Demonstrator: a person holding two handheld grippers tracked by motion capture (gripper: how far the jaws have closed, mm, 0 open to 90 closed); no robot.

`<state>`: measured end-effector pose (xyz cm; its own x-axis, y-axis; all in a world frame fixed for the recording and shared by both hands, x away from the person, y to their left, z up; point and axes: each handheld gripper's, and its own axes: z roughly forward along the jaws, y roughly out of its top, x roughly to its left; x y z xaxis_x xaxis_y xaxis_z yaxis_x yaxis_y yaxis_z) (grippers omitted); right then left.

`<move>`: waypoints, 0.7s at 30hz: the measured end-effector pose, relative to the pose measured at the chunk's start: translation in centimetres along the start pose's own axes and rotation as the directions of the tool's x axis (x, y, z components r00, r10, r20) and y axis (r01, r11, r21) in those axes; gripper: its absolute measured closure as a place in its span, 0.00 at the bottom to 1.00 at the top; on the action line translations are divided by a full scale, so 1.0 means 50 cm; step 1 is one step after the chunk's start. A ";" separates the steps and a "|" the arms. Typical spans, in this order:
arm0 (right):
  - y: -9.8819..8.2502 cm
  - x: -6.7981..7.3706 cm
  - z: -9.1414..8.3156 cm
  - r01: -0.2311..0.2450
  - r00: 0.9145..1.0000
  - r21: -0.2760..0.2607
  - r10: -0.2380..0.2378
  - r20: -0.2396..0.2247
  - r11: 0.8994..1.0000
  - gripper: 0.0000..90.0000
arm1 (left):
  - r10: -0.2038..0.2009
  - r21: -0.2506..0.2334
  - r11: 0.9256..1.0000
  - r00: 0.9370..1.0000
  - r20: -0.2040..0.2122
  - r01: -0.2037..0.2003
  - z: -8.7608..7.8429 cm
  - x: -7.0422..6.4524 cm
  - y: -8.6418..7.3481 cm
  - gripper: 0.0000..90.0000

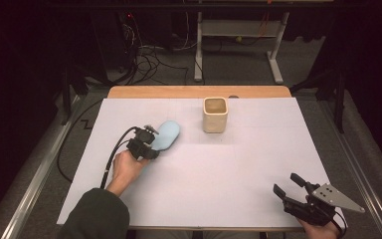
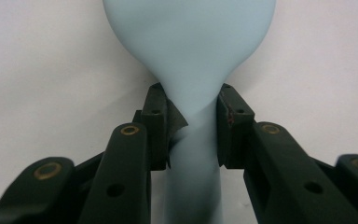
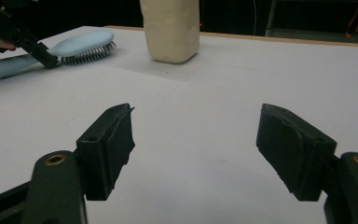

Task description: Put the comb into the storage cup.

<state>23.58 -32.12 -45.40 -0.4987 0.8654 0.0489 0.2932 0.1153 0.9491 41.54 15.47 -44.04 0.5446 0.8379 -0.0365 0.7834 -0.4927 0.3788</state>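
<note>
A pale blue hairbrush (image 1: 168,135) lies on the white table left of centre, bristles facing down (image 3: 81,44). My left gripper (image 1: 146,142) is shut on its narrow neck, where the handle meets the head. In the left gripper view both pads press the neck's sides (image 2: 191,42), and the head stretches away beyond the jaws. A cream square cup (image 1: 215,114) stands upright at the far middle, to the right of the brush (image 3: 170,28). Near the front right corner my right gripper (image 1: 291,186) is open with nothing between its jaws (image 3: 196,135).
The white sheet (image 1: 258,164) covers the table, and a wooden strip (image 1: 199,91) shows along the far edge. Beyond it are a white stand's legs (image 1: 274,64) and cables on the floor (image 1: 149,59). A black cable (image 1: 110,159) trails from the left gripper.
</note>
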 end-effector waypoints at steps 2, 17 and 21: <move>0.000 0.000 0.000 0.000 1.000 0.001 0.000 0.001 1.000 0.31 | 0.007 0.000 1.000 1.000 0.000 -0.007 -0.001 -0.001 0.000 0.77; 0.000 0.001 0.000 0.001 1.000 0.005 -0.001 -0.003 1.000 0.31 | 0.028 -0.065 0.998 0.999 0.020 -0.026 -0.022 -0.004 -0.006 0.77; 0.000 0.001 0.000 -0.001 1.000 0.008 0.002 -0.003 1.000 0.31 | 0.037 -0.073 0.997 0.999 0.023 -0.035 -0.028 -0.008 -0.009 0.77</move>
<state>23.56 -32.06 -45.41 -0.5005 0.8642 0.0512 0.3003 0.1178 0.9466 40.54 15.67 -42.91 0.5802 0.8133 -0.0440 0.7397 -0.5036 0.4462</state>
